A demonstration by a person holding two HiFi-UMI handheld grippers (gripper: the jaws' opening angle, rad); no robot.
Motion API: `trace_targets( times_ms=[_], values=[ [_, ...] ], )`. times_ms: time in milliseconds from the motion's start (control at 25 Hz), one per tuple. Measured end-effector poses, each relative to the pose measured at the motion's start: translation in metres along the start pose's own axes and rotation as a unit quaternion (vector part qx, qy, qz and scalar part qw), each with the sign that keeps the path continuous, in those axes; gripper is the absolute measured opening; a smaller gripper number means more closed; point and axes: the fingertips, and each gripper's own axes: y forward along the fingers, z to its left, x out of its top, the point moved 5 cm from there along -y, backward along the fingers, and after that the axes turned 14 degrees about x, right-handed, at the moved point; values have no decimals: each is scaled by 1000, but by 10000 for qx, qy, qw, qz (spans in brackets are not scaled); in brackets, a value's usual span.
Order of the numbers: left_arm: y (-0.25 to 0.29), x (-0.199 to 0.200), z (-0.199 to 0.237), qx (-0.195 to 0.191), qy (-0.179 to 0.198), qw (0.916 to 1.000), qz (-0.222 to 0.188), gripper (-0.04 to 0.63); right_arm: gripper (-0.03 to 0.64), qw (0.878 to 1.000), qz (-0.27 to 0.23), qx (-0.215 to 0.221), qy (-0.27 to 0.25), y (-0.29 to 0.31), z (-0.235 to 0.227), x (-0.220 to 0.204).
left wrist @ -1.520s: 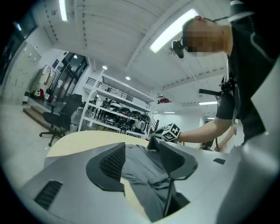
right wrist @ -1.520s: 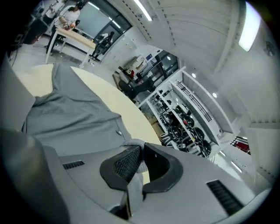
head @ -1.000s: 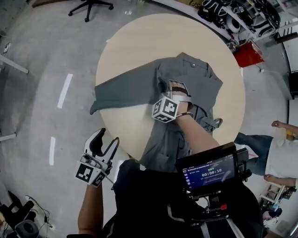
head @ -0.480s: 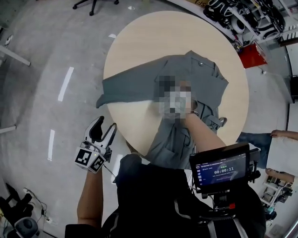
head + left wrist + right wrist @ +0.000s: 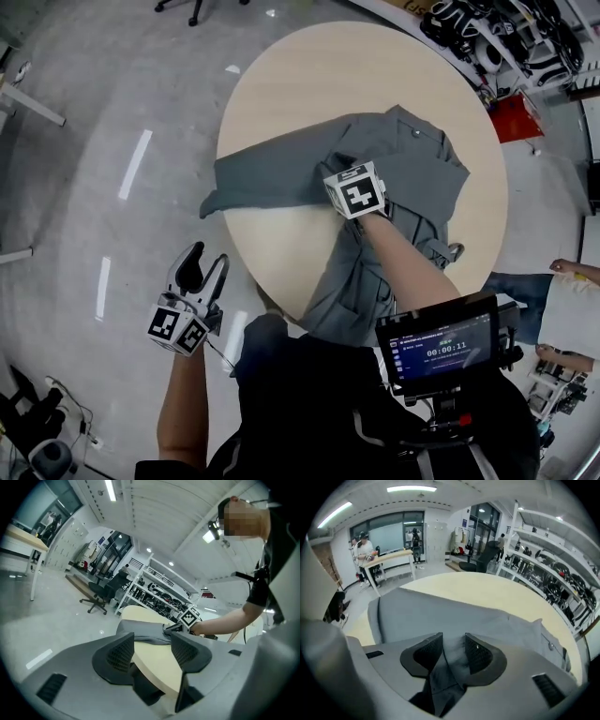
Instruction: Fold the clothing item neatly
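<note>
You are at an early step of the fold: the grey button-front shirt [image 5: 427, 173] is only roughly spread on the round pale-wood table [image 5: 356, 84]. Its long sleeve [image 5: 272, 178] reaches to the table's left edge, its body is rumpled on the right half, and its lower part hangs over the near edge towards you. Your right gripper [image 5: 453, 648] points down onto the cloth where the sleeve meets the body. Its tongs have just been opening and now stand apart, with a ridge of grey fabric lying between them that the pads do not seem to pinch. Your left gripper [image 5: 207, 265] is off the table at the near left, over the floor, with its tongs apart and nothing between them. The next move probably calls for a fresh bite with the right tongs. You should also bring the left gripper up to the sleeve end, so the sleeve can be carried across the body. The hanging part likely needs drawing onto the table first, or the fold will drag. No brand or label can be read on the shirt. The only legible writing is the timer 00:00:11 on the small monitor [image 5: 441, 345] at your chest.
</note>
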Motion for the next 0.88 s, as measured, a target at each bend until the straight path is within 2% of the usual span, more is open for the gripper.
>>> trace_targets(
  times_ms=[80,120,160,320,480,600,760,800,840,880],
  values=[
    [-5,-7,1,52,-35,10000,21,245,140,9997,10,93,221,3,-1,-6],
    [-7,-10,1,75,-57,10000,13,245,40,9997,-50,110,232,3,-1,-7],
    [-7,-13,1,91,-74,9999,-3,245,26,9996,-135,119,212,1,-1,-7],
    [3,-20,2,16,-312,9995,-48,245,21,9977,-623,194,-156,-21,-1,5],
    [13,-22,28,106,-1141,9934,-86,245,21,9901,-838,780,-811,-17,26,23],
    [28,-26,51,174,-1810,9832,-129,245,23,9864,-760,999,-1060,-4,33,20],
    [44,-35,65,137,-2485,9685,2,247,27,9843,-668,1237,-1068,-2,39,10],
    [47,-39,67,124,-2747,9614,69,249,53,9842,-661,1265,-1047,-5,39,8],
    [51,-44,69,107,-3115,9501,106,266,95,9842,-706,1270,-1017,-9,38,8],
    [56,-48,71,102,-3588,9333,84,292,112,9841,-793,1246,-988,-16,36,10]
  ],
)
